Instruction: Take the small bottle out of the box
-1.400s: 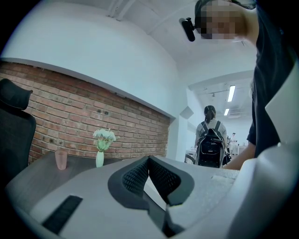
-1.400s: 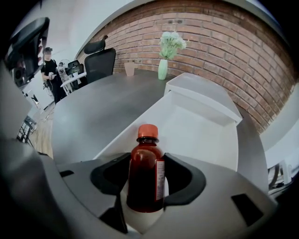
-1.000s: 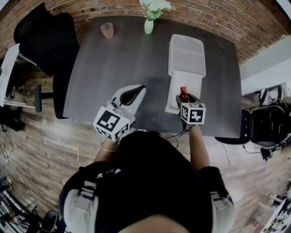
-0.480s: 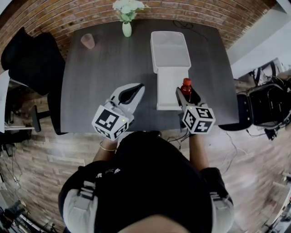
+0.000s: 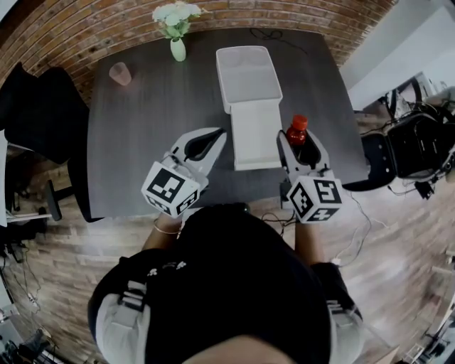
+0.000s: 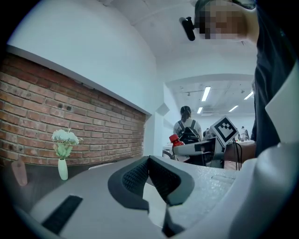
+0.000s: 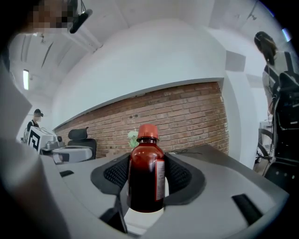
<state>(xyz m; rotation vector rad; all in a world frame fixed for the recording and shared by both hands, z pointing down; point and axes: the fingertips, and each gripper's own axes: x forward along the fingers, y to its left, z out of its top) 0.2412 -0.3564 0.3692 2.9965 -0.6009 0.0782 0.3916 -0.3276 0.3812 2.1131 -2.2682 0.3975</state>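
While the right hand-held gripper [image 5: 298, 146] pinches the small bottle [image 7: 145, 177], white label [image 7: 160, 179] unreadable, the left hand-held gripper [image 6: 148, 161] sits closed

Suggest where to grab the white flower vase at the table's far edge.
Grip the vase round its white body, below the flowers, coming in level from the near side. It stands upright and narrow, and the blooms spread over its mouth, so a top approach would likely crush them.

No readable text, label [image 7: 160, 179] on small bottle [image 7: 142, 172] illegible, marker cubes [image 5: 317, 200] pattern-only
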